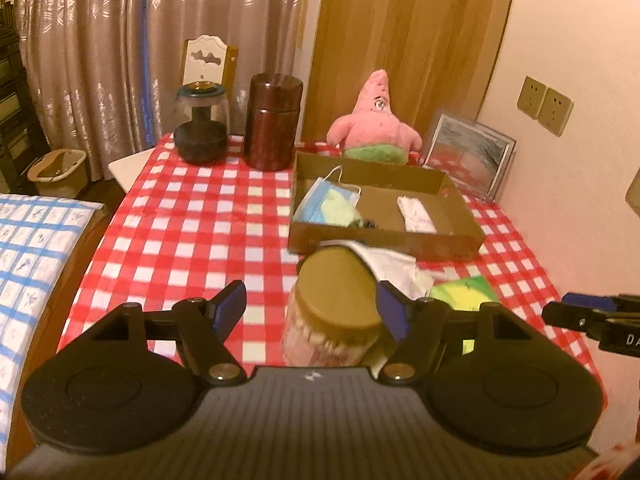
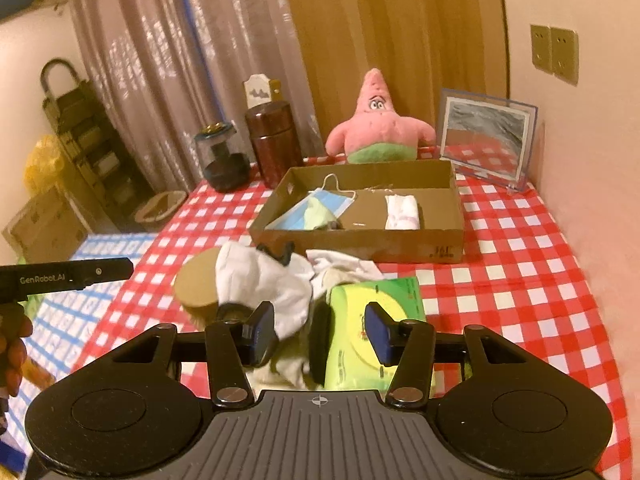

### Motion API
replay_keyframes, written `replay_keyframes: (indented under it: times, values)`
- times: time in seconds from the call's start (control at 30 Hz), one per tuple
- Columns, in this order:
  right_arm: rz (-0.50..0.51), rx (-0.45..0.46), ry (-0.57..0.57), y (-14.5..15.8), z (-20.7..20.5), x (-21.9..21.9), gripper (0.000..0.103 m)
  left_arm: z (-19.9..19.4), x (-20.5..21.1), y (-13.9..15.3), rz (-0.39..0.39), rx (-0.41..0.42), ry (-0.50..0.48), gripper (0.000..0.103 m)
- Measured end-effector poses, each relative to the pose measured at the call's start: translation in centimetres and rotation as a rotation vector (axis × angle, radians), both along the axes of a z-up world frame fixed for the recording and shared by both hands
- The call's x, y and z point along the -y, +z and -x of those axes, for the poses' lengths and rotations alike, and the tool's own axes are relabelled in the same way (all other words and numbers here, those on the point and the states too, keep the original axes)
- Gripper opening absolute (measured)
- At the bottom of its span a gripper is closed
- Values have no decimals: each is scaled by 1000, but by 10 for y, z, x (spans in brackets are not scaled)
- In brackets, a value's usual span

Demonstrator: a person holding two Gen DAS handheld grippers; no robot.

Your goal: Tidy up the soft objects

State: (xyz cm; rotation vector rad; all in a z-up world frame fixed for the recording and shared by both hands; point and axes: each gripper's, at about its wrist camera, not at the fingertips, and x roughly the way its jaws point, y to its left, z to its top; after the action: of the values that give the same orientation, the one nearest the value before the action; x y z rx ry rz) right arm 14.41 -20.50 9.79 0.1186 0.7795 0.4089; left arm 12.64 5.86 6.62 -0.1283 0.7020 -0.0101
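the right gripper (image 2: 320, 334) is hanging low over the near edge of the table (image 2: 520, 264), its jaws standing partly open and gripping nothing. a white cloth (image 2: 264, 280) and a green pack (image 2: 372, 320) are showing in the gap between the pads, but the pads are not pressing on either. the cloth is lying just ahead and a little left of this gripper's centre line, draped over the lid of a jar (image 2: 198, 286), with its crumpled length running roughly left to right, across the jaws' closing line. the green pack is sitting beside the cloth on the right, right under the right pad.

the left gripper (image 1: 310, 304) is hovering over the jar (image 1: 336, 312), jaws wide apart and empty; its right pad looks close to the jar's lid, though blur is hiding whether it is touching. from that side the cloth (image 1: 394, 264) is lying beyond and to the right of the jar.

the box (image 2: 360, 240) is waiting straight ahead, beyond the pile, already holding a mask (image 2: 316, 208) and a folded white piece (image 2: 402, 212).

judging by this, the right gripper is the nearer one to the cloth, and a short reach forward and left looks like what the grasp is calling for, with the jar close enough to get knocked.
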Motion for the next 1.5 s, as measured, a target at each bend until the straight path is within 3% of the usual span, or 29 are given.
replay_keyframes:
  times: [0.27,0.63,1.13,1.5]
  values:
    - [51,30,56,1,17,-15,55,26,13,-6,-50,-17,-36,69]
    - [95,30,94,-7,21,-26,60,34,16,-15,-60,-46,-55,70]
    - [112,-24,82,-35,19,-21,62,26,23,-31,-42,-61,-74,70]
    - [98,-90,79,-61,-10,-29,58,11,35,-41,-31,-55,-114,70]
